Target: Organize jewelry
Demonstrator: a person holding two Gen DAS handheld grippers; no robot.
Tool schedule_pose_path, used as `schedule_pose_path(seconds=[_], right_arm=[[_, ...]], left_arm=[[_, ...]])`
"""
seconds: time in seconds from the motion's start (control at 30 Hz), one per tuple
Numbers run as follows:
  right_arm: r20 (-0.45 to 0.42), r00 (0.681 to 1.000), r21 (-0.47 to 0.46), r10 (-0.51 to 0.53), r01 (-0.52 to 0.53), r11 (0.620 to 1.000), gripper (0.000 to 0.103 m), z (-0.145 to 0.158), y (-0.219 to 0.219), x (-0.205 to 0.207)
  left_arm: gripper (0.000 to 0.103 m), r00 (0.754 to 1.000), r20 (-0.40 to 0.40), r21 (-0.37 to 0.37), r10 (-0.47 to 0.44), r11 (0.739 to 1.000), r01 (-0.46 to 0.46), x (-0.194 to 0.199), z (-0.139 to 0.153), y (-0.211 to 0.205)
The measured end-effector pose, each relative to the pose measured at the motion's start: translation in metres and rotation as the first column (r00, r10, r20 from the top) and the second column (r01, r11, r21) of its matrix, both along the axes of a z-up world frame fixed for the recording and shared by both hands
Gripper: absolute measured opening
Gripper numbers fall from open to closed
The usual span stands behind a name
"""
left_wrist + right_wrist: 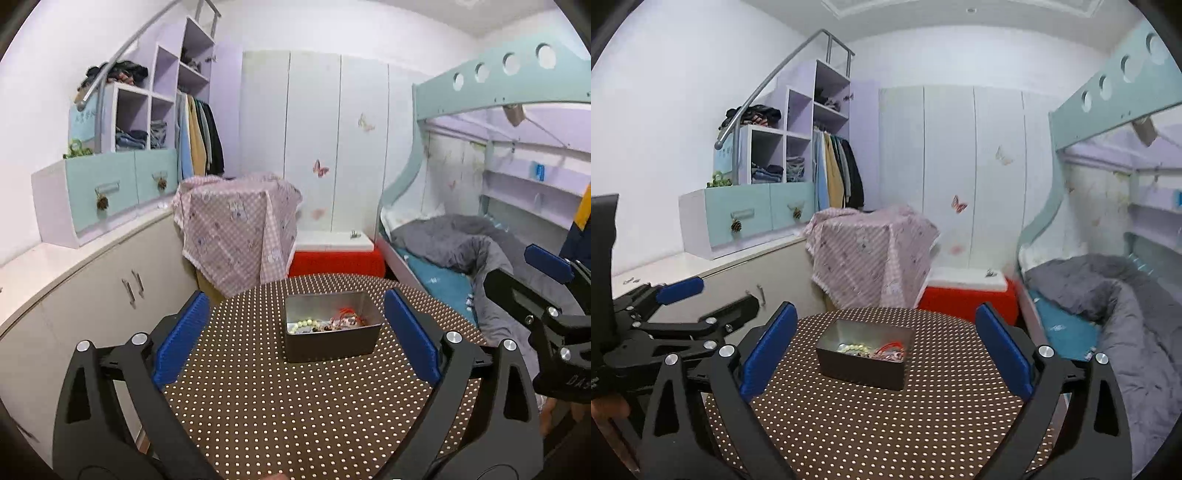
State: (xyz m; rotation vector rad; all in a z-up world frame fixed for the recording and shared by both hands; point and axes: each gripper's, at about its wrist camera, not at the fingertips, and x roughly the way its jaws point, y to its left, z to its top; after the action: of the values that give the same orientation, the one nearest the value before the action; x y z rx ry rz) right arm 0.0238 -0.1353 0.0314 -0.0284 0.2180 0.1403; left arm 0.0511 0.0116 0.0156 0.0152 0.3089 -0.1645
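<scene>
A grey metal tin stands on the round brown table with white dots. Inside the tin lie a pale bead bracelet and a tangle of red cord and small beaded pieces. My left gripper hangs above the near side of the table, open, with nothing between its blue pads. My right gripper is likewise open and empty, facing the tin from a little to its right. Each gripper shows at the edge of the other's view.
A cloth-covered box and a red and white chest stand behind the table. Low cabinets run along the left wall. A bunk bed with a grey quilt is on the right.
</scene>
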Motion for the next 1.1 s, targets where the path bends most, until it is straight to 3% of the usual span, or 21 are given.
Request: schedule_pose_path(seconds=[0.27,0.63,1.1], right_arm=[[0.075,0.997,-0.021,-0.025,0.026,0.999,0.095,0.003,0.004,-0.038],[0.129,0.990,0.002,-0.048,0.048,0.999,0.095,0.007,-0.004,-0.061],[0.129,0.990,0.021,-0.059,0.057,0.998,0.095,0.003,-0.009,-0.065]], left_arm=[[0.096,0.996,0.080,-0.065,-0.043,0.997,0.049,-0.039,0.011,0.005],[0.096,0.981,0.193,-0.015,-0.021,1.000,0.024,-0.059,0.015,-0.008],[0.096,0.970,0.241,-0.003,-0.024,1.000,0.026,-0.065,0.016,-0.015]])
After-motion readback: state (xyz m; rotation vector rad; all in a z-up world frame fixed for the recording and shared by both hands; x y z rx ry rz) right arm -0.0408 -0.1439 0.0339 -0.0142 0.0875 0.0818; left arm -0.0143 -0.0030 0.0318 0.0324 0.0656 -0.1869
